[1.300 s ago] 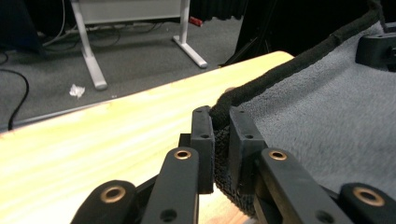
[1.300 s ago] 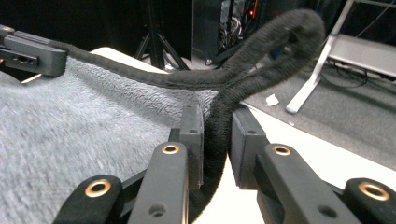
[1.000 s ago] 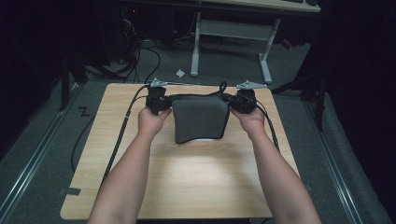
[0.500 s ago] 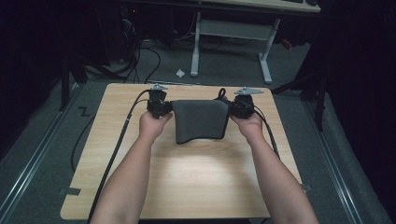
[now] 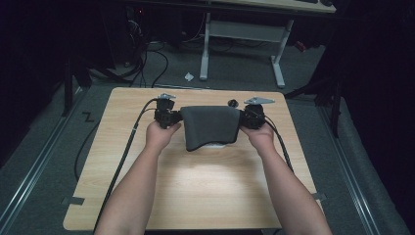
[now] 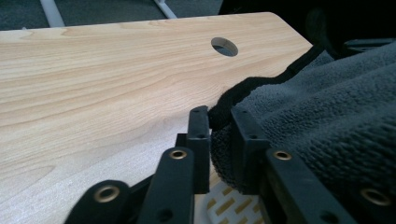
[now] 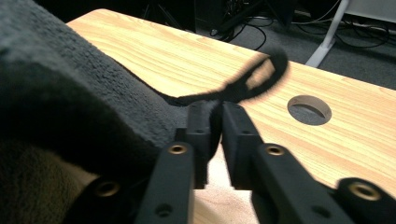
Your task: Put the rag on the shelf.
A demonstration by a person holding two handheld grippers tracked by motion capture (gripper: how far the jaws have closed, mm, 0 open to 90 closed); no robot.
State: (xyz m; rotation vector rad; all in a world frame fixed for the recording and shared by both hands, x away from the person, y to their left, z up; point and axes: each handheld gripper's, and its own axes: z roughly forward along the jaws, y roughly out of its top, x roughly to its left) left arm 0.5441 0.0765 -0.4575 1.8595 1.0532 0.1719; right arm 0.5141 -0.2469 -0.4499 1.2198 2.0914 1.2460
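While draped over a white object (image 5: pixel 215 145) at table (image 5: pixel 205 196) centre, dark grey towel (image 5: pixel 211 126) pinched at nine o'clock corner by left gripper (image 6: pixel 219 122), three o'clock corner by right gripper (image 7: pixel 215 116); jaws just easing wider, cloth between. Bare wood toward six o'clock.

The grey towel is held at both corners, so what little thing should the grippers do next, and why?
Probably open a little wider and draw back. The grey towel is draped over a white slotted thing on the table, and the left gripper and right gripper, with jaws that have just been opening, keep its corners between them.
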